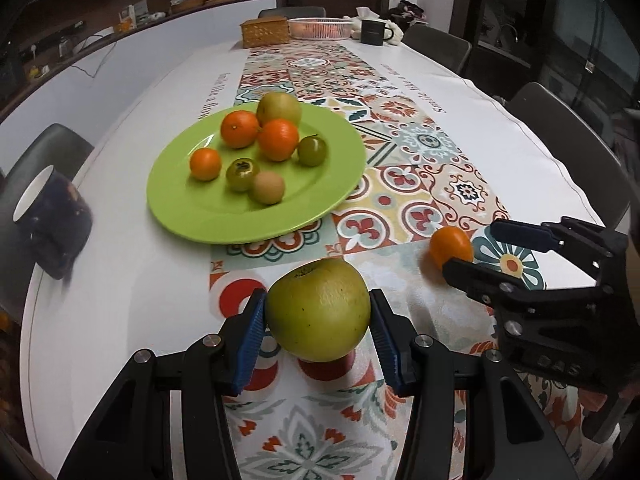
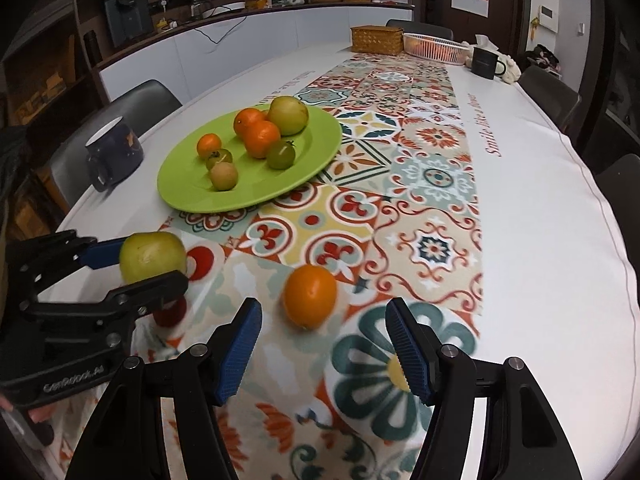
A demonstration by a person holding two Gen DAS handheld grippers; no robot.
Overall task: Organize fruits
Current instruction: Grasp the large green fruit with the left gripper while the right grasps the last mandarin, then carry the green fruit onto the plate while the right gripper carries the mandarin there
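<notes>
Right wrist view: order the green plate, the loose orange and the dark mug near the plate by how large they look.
1. Green plate, clearly the largest.
2 and 3. Loose orange and dark mug look about alike. The orange lies much nearer the camera, which inflates it, so I would not rank these two.

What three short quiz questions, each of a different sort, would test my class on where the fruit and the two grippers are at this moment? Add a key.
1. True or false: the left gripper is closed on the green apple.
2. How many fruits lie on the green plate?
3. Multiple choice: the loose orange is A) on the plate, B) on the tablecloth ahead of the open right gripper, C) in the white basket.

Key
1. True: both blue pads press its sides.
2. Seven.
3. B; the pads do not touch it.
</notes>
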